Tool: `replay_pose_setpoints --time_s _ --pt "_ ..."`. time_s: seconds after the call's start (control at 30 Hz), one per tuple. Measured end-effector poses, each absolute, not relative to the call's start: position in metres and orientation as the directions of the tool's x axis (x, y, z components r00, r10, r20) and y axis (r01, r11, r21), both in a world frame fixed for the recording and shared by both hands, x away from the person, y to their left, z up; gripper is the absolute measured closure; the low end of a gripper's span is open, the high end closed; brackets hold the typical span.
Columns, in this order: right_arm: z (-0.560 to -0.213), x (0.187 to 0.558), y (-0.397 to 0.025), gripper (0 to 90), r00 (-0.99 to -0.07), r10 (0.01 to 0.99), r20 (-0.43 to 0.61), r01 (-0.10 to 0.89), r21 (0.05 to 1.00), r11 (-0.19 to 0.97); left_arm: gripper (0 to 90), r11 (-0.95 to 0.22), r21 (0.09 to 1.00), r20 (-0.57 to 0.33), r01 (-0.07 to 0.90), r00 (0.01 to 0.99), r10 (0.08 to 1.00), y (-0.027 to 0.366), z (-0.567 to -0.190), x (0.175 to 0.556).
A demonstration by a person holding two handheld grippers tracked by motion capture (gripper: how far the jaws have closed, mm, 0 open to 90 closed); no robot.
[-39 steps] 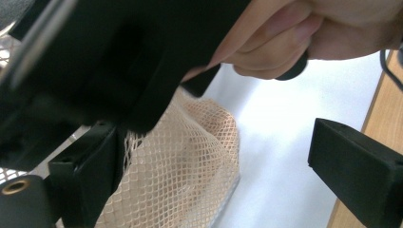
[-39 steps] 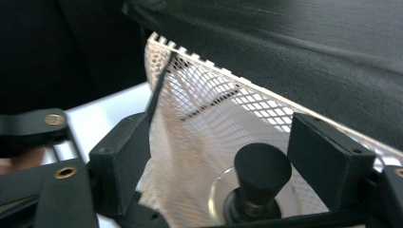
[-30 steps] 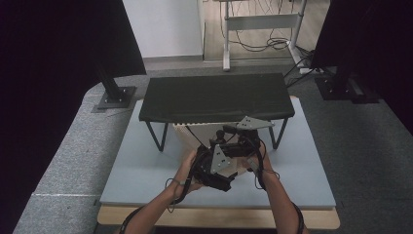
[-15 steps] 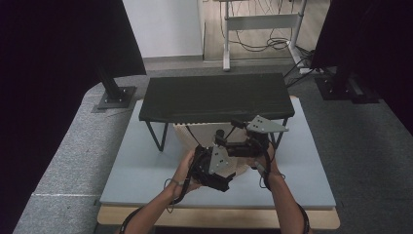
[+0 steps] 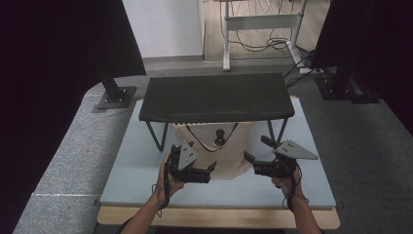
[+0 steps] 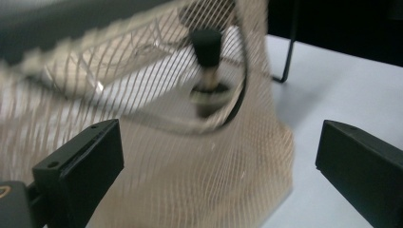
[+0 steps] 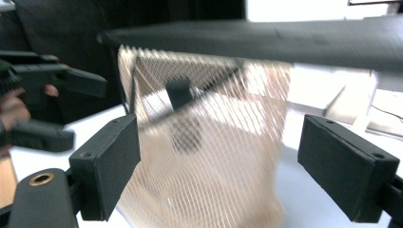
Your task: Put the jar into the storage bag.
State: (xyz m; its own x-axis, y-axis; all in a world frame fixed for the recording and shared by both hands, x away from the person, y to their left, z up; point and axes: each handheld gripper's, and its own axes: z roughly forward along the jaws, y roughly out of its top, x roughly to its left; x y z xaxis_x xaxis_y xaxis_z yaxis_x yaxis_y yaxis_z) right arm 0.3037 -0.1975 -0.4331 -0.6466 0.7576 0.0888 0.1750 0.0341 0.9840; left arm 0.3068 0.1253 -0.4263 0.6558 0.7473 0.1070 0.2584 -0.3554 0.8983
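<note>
Two grippers low in the high view, either side of a beige mesh bag (image 5: 216, 148). The bag lies at frame centre on the pale blue table (image 5: 136, 165), its far end tucked under a black stand (image 5: 216, 97). A black drawstring with a dark stopper (image 5: 220, 138) lies on the mesh. Left gripper (image 5: 208, 170) at lower left of the bag, right gripper (image 5: 248, 158) at lower right; both jaws spread, gripping nothing.

Left gripper view: black jaws wide apart at the bottom corners, the mesh bag (image 6: 190, 156) between and beyond them, blurred. Stopper (image 6: 206, 47) upper centre, table (image 6: 351, 90) at right.

Right gripper view: jaws wide apart, bag (image 7: 209, 142) at centre, hanging from under the stand (image 7: 266, 40) across the top. The left gripper (image 7: 52, 109) at the left edge.
</note>
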Motion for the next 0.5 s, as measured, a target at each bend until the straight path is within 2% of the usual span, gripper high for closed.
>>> replay_pose_setpoints --time_s 0.07,0.3,0.5 --pt "-0.445 0.3 -0.203 13.2 -0.63 0.773 0.083 0.187 0.981 0.047 1.9 -0.326 0.898 0.069 0.297 0.636 0.768 0.135 -0.441 0.307" --pt "-0.484 0.296 -0.22 13.5 -0.538 0.841 0.059 0.243 0.966 0.087 1.8 -0.33 0.857 0.042 0.395 0.586 0.81 0.157 -0.485 0.311" --pt "-0.504 0.301 -0.226 13.9 -0.492 0.868 0.061 0.299 0.949 0.102 2.5 -0.316 0.832 -0.008 0.455 0.58 0.815 0.17 -0.504 0.315"
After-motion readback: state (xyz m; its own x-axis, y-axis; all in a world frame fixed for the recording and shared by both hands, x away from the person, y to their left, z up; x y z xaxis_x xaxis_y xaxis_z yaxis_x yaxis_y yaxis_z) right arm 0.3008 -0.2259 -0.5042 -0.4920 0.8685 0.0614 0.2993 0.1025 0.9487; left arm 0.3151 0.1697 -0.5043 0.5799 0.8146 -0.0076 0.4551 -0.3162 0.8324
